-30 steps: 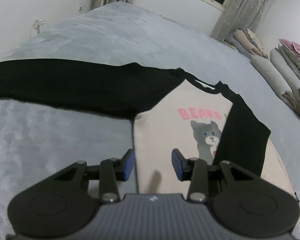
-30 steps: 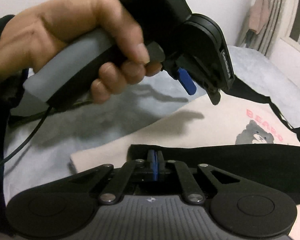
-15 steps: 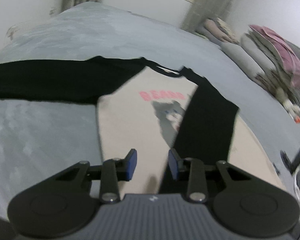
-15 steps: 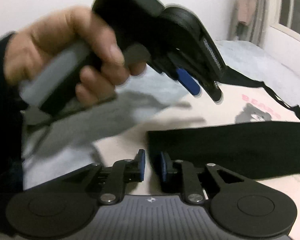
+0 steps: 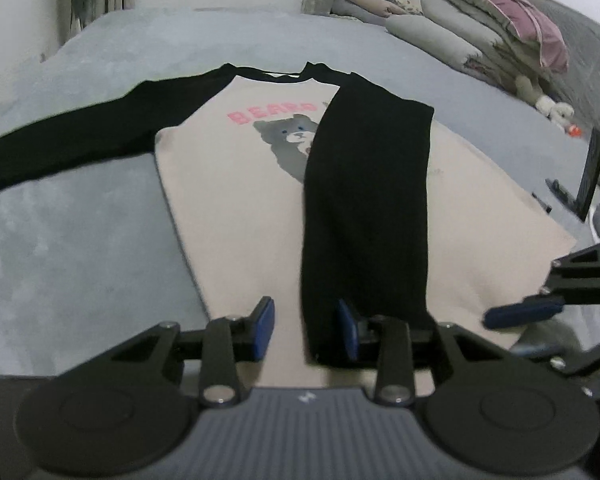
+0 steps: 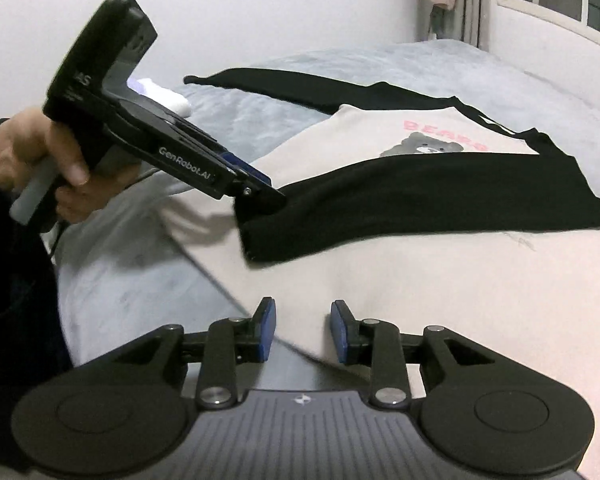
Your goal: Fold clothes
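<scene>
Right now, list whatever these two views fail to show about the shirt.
- Shirt hem: left wrist view, hidden behind the left tongs.
- Folded sleeve cuff: right wrist view, partly covered by the left tongs' tip.
- Outstretched sleeve end: cut off by the left wrist view's edge.

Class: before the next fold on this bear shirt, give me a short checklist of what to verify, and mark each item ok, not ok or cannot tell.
1. Left gripper open at the folded sleeve's cuff: ok.
2. Right gripper open, holding nothing: ok.
3. Folded sleeve lies flat across the shirt body: ok.
4. Other sleeve folded in: not ok, it lies spread on the bed.
5. Hem edge square: cannot tell.
</scene>
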`<state>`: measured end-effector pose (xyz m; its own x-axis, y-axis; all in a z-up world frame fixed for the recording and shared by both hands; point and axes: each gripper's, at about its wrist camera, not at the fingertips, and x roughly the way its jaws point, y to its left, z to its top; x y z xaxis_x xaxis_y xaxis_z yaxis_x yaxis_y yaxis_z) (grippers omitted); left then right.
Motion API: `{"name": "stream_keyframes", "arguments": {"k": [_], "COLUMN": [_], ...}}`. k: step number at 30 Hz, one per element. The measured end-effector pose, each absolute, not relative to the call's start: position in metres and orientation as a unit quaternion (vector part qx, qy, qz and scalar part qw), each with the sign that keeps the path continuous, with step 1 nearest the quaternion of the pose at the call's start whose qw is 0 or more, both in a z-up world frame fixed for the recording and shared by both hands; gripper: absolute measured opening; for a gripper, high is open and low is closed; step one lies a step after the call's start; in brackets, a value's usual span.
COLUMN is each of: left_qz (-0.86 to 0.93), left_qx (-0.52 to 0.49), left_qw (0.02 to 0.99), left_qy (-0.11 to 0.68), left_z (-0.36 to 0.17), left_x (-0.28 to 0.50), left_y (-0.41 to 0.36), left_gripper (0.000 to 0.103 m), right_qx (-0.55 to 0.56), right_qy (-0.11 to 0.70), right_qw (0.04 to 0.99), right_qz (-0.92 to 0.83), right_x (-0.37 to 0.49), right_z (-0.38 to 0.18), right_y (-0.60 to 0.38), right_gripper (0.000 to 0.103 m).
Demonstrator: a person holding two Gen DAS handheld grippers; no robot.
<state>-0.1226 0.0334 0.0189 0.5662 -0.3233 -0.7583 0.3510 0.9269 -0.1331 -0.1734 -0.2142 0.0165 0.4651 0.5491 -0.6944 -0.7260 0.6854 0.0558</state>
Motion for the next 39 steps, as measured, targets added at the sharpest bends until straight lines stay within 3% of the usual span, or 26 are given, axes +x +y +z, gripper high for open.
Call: {"name": "stream_keyframes", "arguments": {"k": [8, 10, 11, 12, 39], "left_qz": [-0.148, -0.153, -0.154, -0.154, -0.133], "left_qx": [0.032, 0.029, 0.028, 0.029, 0.063], "left_qw": [0.906, 0.909, 0.91, 0.909, 0.899], "left_qy": [0.395, 0.386, 0.384, 0.385, 0.412], "left_z": [0.037, 0.042, 0.042, 0.042, 0.015], "left_x": [-0.13, -0.132, -0.131, -0.13, -0.124], "left_y": [0.044, 0.041, 0.039, 0.037, 0.024], "left_gripper": [0.035, 0.036, 0.036, 0.036, 0.038], "right_qx": [-0.087, -0.062, -0.058, -0.056, -0.116], "right_qy": [0.33, 0.323, 0.322, 0.323, 0.349], "right_qw": [0.865, 0.876, 0.879, 0.88, 0.855], "right_qz": [0.368, 0.353, 0.348, 0.343, 0.365], "right_x": [-0.176, -0.17, -0.166, -0.163, -0.165], "right_z": [0.032, 0.037, 0.037, 0.037, 0.007], "right_y": [-0.227, -0.23, -0.227, -0.223, -0.16], "right_gripper": [0.036, 0.025, 0.013, 0.011, 0.017]}}
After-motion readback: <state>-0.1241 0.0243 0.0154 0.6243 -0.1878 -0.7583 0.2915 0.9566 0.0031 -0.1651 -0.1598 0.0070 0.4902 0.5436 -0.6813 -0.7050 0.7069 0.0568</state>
